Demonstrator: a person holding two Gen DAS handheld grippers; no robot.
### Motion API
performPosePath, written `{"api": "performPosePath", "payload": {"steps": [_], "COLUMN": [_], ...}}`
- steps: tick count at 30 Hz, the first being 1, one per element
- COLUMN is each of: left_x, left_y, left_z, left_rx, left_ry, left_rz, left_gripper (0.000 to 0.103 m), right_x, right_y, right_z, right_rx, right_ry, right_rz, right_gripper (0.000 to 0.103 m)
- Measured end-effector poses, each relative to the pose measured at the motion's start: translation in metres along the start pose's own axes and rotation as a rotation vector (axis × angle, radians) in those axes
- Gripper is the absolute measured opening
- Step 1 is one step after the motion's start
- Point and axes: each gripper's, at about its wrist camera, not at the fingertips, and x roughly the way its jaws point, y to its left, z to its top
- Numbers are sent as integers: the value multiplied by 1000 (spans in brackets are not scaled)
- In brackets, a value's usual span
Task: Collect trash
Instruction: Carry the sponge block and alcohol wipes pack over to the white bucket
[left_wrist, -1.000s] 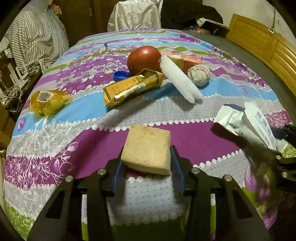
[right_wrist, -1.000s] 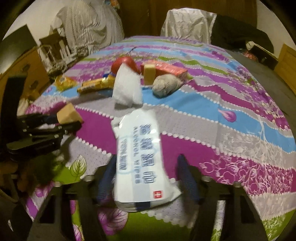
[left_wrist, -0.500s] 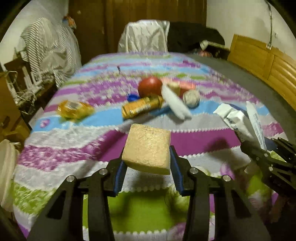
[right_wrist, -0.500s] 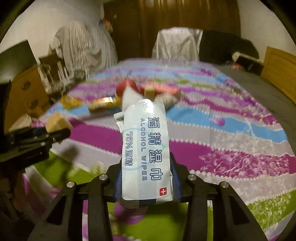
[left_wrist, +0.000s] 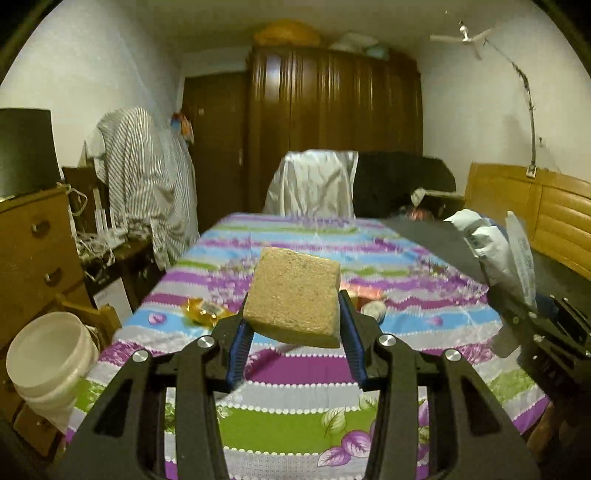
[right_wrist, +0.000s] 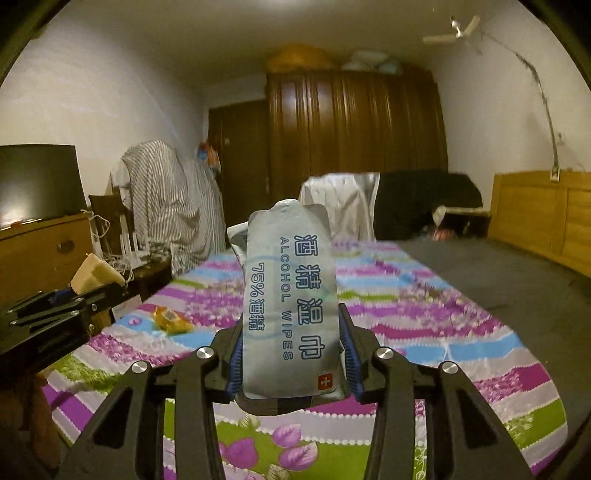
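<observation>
A tan sponge-like block (left_wrist: 291, 299) hangs in the air above the bed, and my left gripper (left_wrist: 295, 321) is shut on its sides. My right gripper (right_wrist: 291, 354) is shut on a white pack of alcohol wipes (right_wrist: 290, 299), which stands upright between the blue pads. Both grippers are held level over the foot of the bed. In the left wrist view the right gripper (left_wrist: 546, 332) and its pack (left_wrist: 495, 254) show at the right edge. In the right wrist view the left gripper (right_wrist: 55, 310) and its block (right_wrist: 94, 275) show at the left edge.
The bed's striped floral sheet (left_wrist: 295, 376) lies below. A yellow wrapper (left_wrist: 203, 312) and more litter (left_wrist: 365, 293), mostly hidden behind the block, rest on it. A white bucket (left_wrist: 48, 354) stands at the bed's left by a wooden dresser (left_wrist: 33, 251). A wooden headboard (left_wrist: 535, 214) lines the right.
Both grippers have risen from the sheet and tilted up towards level, carrying the block and the wipes pack. The right jaws have closed in on the pack.
</observation>
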Motion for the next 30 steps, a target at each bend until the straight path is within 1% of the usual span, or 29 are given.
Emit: {"api": "performPosePath", "payload": {"steps": [3,8,14,19,24,30], "left_x": [-10,-20,-24,-24,-27,-29], "left_y": [0,4,4,2,12,44], "left_z": [3,8,7,6,11,18], "left_rx": [2,-3,-2,0,-2,-22], "left_ry": [-33,-63,-64,-60,-67,-77], "left_rz": [1,2,0,3,30,105], "left_gripper": [42,42,42,42,42,42], "right_x": [-13,-26,-31,-27,-19,-2], "right_y": [7,7,7,6,15,47], "right_z": [5,11,12,12,18,38], "right_rx": [-18,-17,-20,-19,-27,-47], "right_ry": [-27,-41,-37,-26,-27,-49], "right_rz": [-11,-19,-15,-10,26,109], "right_gripper": [45,45,45,45,45,45]}}
